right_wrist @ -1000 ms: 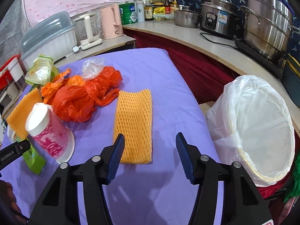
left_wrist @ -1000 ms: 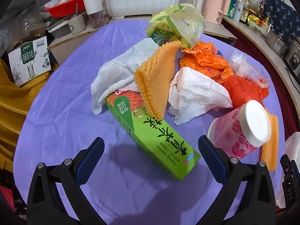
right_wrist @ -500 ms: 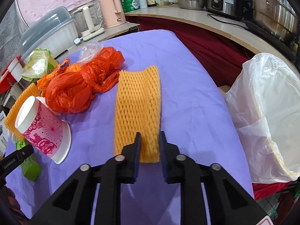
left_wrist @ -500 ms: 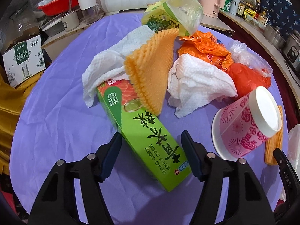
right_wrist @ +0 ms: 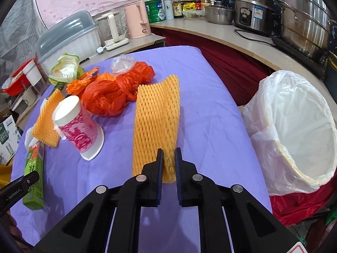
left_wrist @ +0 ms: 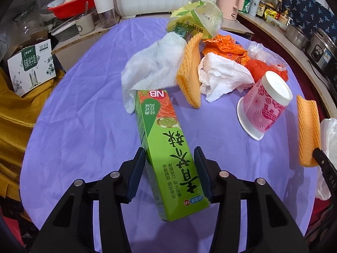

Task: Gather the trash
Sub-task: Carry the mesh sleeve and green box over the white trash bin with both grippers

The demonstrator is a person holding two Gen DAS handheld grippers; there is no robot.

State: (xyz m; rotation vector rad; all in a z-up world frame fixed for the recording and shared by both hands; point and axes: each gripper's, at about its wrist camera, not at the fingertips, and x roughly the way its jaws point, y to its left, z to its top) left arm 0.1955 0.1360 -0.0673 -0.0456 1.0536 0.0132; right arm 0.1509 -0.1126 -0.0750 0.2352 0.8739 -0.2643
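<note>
The left tongs (left_wrist: 169, 158), pointing steeply down at the purple-clothed tabletop (left_wrist: 84, 126), have just been closing and now pinch the near end of the long green cardboard carton with printed characters (left_wrist: 168, 154), both blue pads against its sides; its far end sits against a crumpled white paper towel (left_wrist: 153, 67). The right tongs (right_wrist: 169, 160), also tilted downward, have just narrowed to a slim gap and squeeze the near edge of the flat orange foam fruit net (right_wrist: 157, 122), which bunches between the pads while the rest stretches away over the cloth. Just right of that net, off the tabletop's edge, stands the round trash bin lined with a white plastic bag (right_wrist: 294, 126); its inside looks bare white, with nothing visible in it. Left of the net lies a pink-patterned white paper cup (right_wrist: 79, 126) tipped on its side, mouth toward the tabletop, contents not visible. Behind the cup a second orange foam net (right_wrist: 47, 122) leans against the towels, and beyond the gripped net a knotted orange-red plastic bag (right_wrist: 113, 92) is heaped with a clear plastic bag (right_wrist: 122, 62) touching its far side. Farther back, a yellow-green snack wrapper (right_wrist: 65, 69) rests at the pile's far edge. Past the tabletop, a white lidded dish rack (right_wrist: 69, 38) and a pink electric kettle (right_wrist: 138, 20) stand on a side counter.
</note>
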